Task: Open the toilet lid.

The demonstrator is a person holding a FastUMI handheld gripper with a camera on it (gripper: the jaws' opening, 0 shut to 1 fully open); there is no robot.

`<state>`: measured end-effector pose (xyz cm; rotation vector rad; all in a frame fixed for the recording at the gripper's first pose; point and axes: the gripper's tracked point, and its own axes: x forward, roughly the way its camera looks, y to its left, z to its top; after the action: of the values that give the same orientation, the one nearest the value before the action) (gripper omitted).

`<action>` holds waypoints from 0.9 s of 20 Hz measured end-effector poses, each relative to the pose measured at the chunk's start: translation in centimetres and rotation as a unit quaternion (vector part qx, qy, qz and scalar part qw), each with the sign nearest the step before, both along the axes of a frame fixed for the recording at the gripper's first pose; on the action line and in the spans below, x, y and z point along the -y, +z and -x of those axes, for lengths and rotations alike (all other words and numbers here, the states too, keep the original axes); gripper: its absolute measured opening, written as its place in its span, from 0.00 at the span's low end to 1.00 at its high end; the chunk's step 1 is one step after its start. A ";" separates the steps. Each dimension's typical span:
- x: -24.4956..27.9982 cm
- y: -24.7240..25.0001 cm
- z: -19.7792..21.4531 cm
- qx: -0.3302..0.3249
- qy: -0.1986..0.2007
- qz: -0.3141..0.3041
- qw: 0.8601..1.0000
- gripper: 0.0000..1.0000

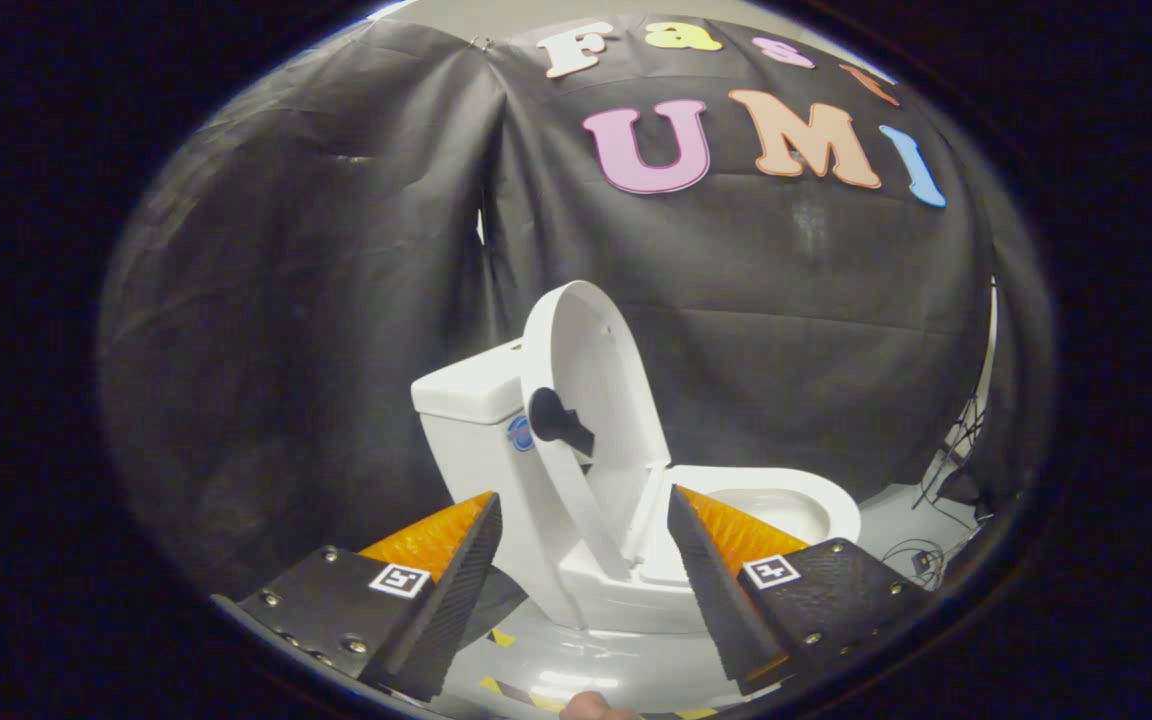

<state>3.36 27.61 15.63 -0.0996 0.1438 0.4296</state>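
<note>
Backdrop: black cloth wall (pixel 336 250)
Toilet lid (pixel 591 370): raised upright
Bowl (pixel 786 505): exposed
Gripper (pixel 584 505): spread wide, pinching nothing

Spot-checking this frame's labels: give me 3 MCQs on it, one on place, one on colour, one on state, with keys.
1. Where is the white ceramic toilet relative to the gripper?
A. Ahead, seen in the gap between the fingers
B. Clamped between both fingers
C. Behind the black cloth wall

2. What colour is the round knob on the raised white plastic toilet lid?
A. Red
B. Black
C. White

3. What state is the toilet lid in?
A. Flat down over the bowl
B. Raised, standing up by the tank
C. Lying on the floor

Key: 1 A, the fingers stand apart, touching nothing, with the toilet beyond them. 2 B, the knob is dark against the white lid. 3 B, the lid stands by the white tank and the open bowl shows.
</note>
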 end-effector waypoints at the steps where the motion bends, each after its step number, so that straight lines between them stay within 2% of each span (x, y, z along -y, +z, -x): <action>1: 0.9 0.1 -0.1 0.003 -0.003 -0.004 1.000 0.98; 10: 9.5 1.3 -0.3 0.029 -0.044 -0.020 0.998 0.98; 18: 15.9 2.0 -0.9 0.077 -0.076 -0.077 0.991 0.98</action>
<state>4.25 11.76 17.64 0.0298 -0.0342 0.2788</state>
